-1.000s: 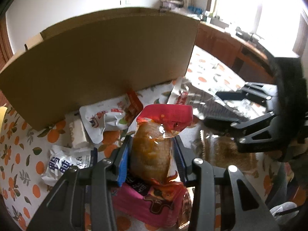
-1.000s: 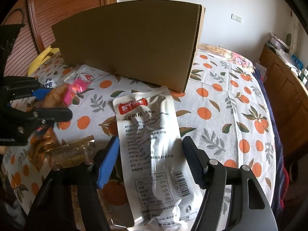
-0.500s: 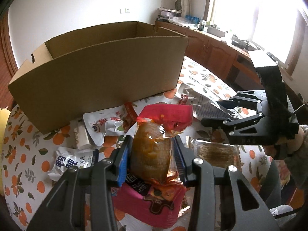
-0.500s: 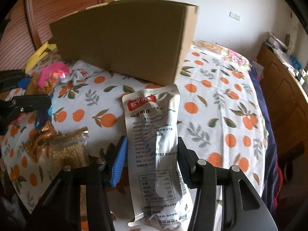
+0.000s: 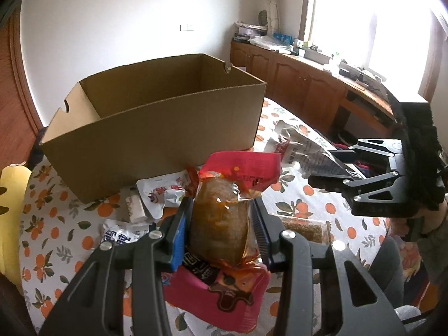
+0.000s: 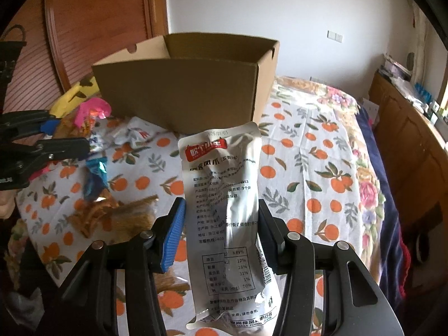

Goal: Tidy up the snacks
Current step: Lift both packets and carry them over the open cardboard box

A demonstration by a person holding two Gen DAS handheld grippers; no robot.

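On the left, the left claw (image 5: 221, 224) is clamped on a red-topped pouch (image 5: 224, 210) of brown, saucy food, holding it upright above the orange-print surface (image 5: 64, 238). A second ago this claw sat low, facing the outer wall of the cardboard box (image 5: 156, 128); now it has risen enough for its camera to look over the rim and into the box, which shows nothing inside from here. Below it, a pink packet (image 5: 221, 294), a white-and-blue wrapper (image 5: 120, 232) and a white pouch with red print (image 5: 162, 196) lie on the cloth in front of the box, not yet sorted. A clear bag of brown crumbs (image 5: 305, 229) lies to the right of them.

Further right, the right claw (image 6: 221, 224) grips a silver pouch with a red label (image 6: 224, 210) by its lower half. That pouch has come up off the surface, where it lay flat a second ago, and now hangs in the air short of the box's near wall. The wrist view also clears the rim here, though only just.

Both lifts mean the carry has begun: two snacks are airborne and level with the opening. My judgement is that each claw next needs to travel forward over the rim before letting go, and the long silver pouch may catch the near wall if it goes in low.
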